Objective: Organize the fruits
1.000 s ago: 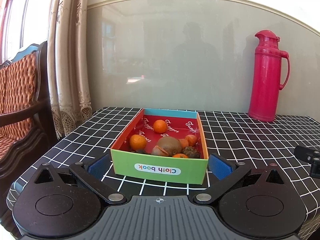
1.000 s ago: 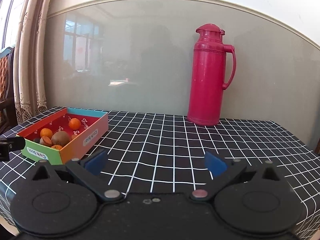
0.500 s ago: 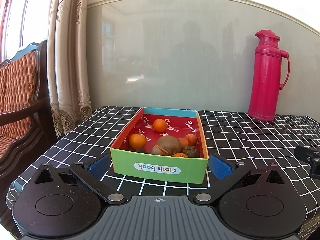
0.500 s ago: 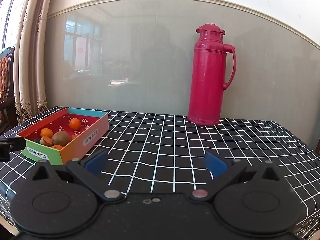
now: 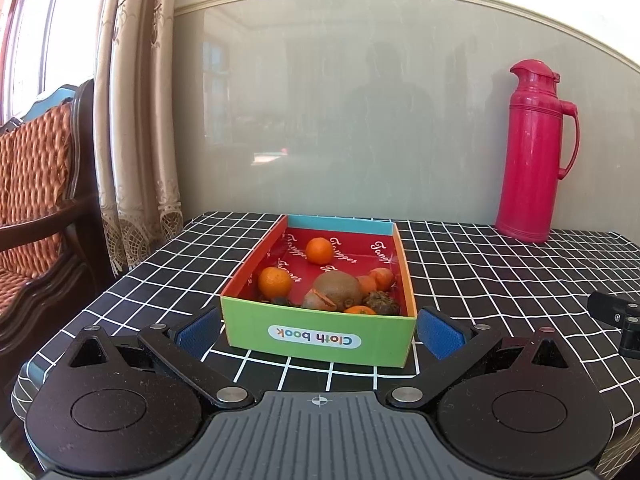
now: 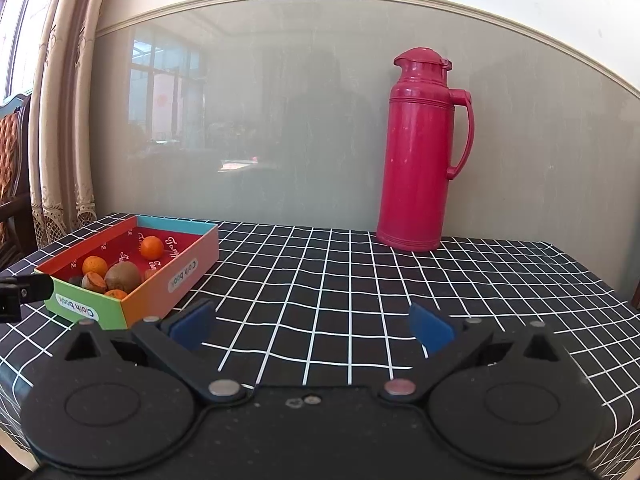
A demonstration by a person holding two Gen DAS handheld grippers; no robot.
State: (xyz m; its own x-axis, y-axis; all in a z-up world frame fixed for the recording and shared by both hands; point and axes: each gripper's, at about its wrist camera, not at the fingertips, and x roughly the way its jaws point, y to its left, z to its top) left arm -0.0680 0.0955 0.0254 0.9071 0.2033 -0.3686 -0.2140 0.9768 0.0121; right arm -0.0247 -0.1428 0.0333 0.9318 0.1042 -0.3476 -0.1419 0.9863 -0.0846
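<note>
A colourful cardboard box (image 5: 320, 338) (image 6: 188, 276) labelled "Cloth book" stands on the checked table. Inside it lie several fruits: two oranges (image 5: 319, 250) (image 5: 274, 282), a brown kiwi (image 5: 338, 290) (image 6: 125, 276), smaller orange pieces and dark shrivelled ones. My left gripper (image 5: 319, 332) is open just in front of the box, its blue pads wider apart than the box's front wall. My right gripper (image 6: 311, 325) is open over bare tablecloth to the right of the box, holding nothing.
A tall red thermos (image 5: 532, 152) (image 6: 420, 148) stands at the back of the table against the glossy wall panel. A wooden chair with an orange cushion (image 5: 32, 184) and a curtain (image 5: 136, 120) are left of the table. Black-and-white checked cloth (image 6: 360, 280) covers the table.
</note>
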